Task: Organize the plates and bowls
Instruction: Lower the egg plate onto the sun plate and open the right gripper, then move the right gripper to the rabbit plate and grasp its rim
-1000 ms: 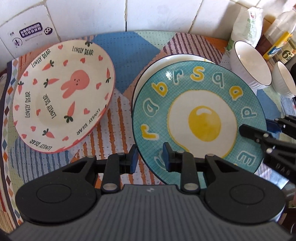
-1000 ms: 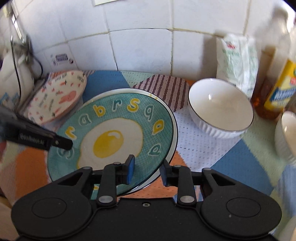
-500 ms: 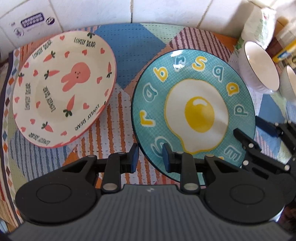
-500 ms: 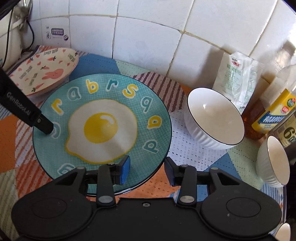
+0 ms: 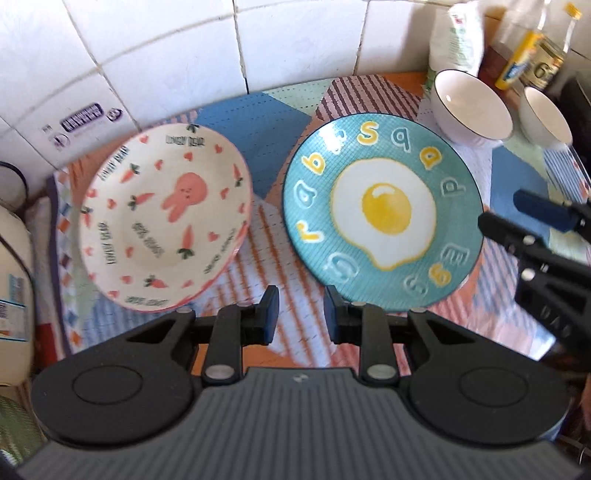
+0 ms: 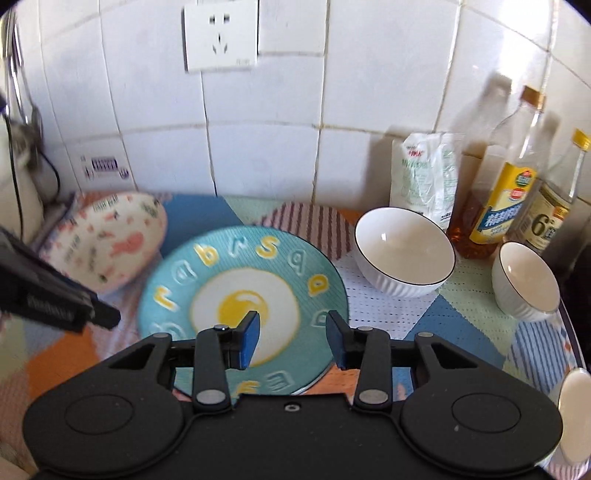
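A teal plate with a fried-egg picture lies flat on the patchwork cloth. A cream plate with a pink rabbit sits to its left, tilted. Two white bowls, a large one and a small one, stand to the right. My left gripper is open and empty above the cloth between the two plates. My right gripper is open and empty above the teal plate's near edge; it shows at the right of the left wrist view.
A tiled wall with a socket backs the counter. A white pouch and several bottles stand behind the bowls. A white appliance stands at the far left. Another white bowl's rim shows at the right edge.
Both grippers have pulled back and up from the teal plate, which now lies flat on the cloth. The right gripper's jaws have opened wider.
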A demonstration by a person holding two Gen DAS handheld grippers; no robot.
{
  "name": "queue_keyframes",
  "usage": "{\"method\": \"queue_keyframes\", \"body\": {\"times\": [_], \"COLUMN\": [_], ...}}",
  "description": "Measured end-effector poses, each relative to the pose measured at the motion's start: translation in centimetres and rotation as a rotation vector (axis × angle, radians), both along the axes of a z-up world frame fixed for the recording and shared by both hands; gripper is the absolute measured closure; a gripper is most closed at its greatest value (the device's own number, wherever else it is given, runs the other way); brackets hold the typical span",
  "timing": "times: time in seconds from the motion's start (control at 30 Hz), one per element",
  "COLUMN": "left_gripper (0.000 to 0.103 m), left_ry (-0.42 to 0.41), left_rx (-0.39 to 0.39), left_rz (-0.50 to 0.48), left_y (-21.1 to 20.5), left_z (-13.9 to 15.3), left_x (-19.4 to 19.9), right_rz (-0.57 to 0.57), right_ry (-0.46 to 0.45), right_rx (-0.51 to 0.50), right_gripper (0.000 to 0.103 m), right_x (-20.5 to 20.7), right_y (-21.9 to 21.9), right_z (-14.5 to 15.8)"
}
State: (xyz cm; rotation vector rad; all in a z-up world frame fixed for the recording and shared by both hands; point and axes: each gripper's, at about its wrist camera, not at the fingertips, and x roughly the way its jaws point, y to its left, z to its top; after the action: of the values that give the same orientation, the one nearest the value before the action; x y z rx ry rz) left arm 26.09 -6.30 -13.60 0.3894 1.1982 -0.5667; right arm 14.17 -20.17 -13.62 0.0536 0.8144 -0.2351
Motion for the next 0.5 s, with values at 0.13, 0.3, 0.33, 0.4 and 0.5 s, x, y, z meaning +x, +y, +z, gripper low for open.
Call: {"method": "queue_keyframes", "body": {"times": [0.13, 0.3, 0.33, 0.4, 0.5], "left_gripper": [0.078, 0.078, 0.078, 0.078, 0.078], "left_ry": [-0.044, -0.097, -0.101, -0.114, -0.134], "left_rx": [0.012, -0.001, -0.008, -0.016, -0.017], "left_rz": [-0.046, -0.061, -0.062, -0.058, -0.049], "left_y": [2.3, 6.0, 6.8, 8.5, 10.8], "left_z": [2.2, 5.1, 5.5, 6.3, 6.9], "left_x": [-1.1, -2.0, -2.0, -1.9, -1.6], "right_rz": [-0.033, -0.049, -0.048, -0.041, -0.023], "right_ry": [-0.036, -0.073, -0.082, -0.097, -0.113], "right_rx": [0.061, 0.110, 0.123, 0.145, 0.146], "right_gripper": [0.058, 0.055, 0.055, 0.051, 0.049], "right_x": [-1.0, -2.1, -2.3, -2.6, -3.0], "right_y": [1.8, 4.8, 5.5, 7.0, 9.3], "right_z": [2.0, 4.0, 4.3, 4.8, 5.2]}}
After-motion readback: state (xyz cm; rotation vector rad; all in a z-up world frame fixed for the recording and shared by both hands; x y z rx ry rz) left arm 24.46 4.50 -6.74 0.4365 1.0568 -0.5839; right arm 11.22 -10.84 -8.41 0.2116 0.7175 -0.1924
